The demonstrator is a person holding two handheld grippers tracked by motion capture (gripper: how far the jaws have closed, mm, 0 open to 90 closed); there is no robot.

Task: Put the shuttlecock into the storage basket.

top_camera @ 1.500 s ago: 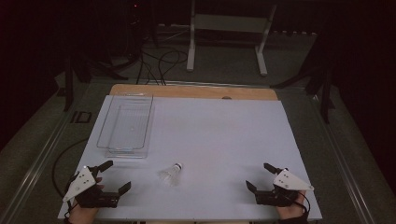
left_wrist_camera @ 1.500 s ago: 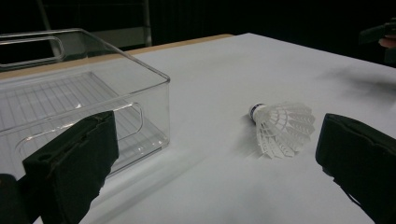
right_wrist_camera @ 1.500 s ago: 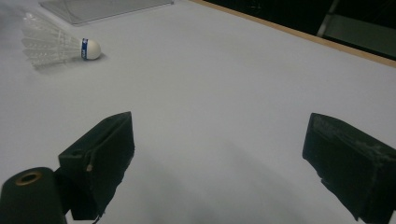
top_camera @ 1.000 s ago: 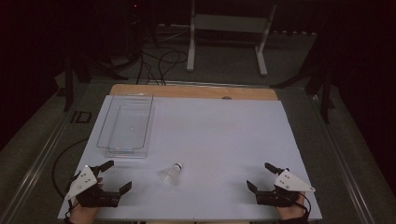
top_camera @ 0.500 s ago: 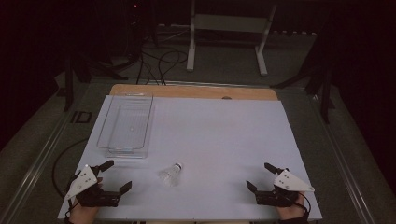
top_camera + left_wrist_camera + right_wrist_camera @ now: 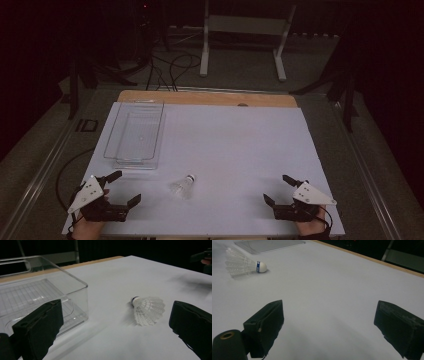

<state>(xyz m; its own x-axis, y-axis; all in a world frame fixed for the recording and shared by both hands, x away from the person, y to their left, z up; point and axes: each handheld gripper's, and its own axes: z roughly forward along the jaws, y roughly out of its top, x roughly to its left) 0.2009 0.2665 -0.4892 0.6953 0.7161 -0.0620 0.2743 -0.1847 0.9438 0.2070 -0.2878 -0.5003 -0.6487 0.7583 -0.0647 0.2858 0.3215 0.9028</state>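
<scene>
White feathers mark the shuttlecock (image 6: 183,186), which lies on its side on the pale table sheet (image 6: 235,150), near the front edge and between my two grippers, apart from both. My left gripper (image 6: 120,189) rests at the front left corner with its jaws spread wide and nothing between them; my right gripper (image 6: 280,190) sits at the front right, jaws likewise spread and empty. Ahead of my left gripper stands the clear plastic bin (image 6: 134,136), its near wall close to the shuttlecock but not touching it. Open sheet runs bare from the shuttlecock across to the right edge and back to the wooden strip (image 6: 207,98) along the far side. In the left gripper view the bin's left part is cut off by the frame and my own jaw covers its near corner. Beyond the table the room is too dark to make out much besides a pale stand (image 6: 240,30) and floor cables.
</scene>
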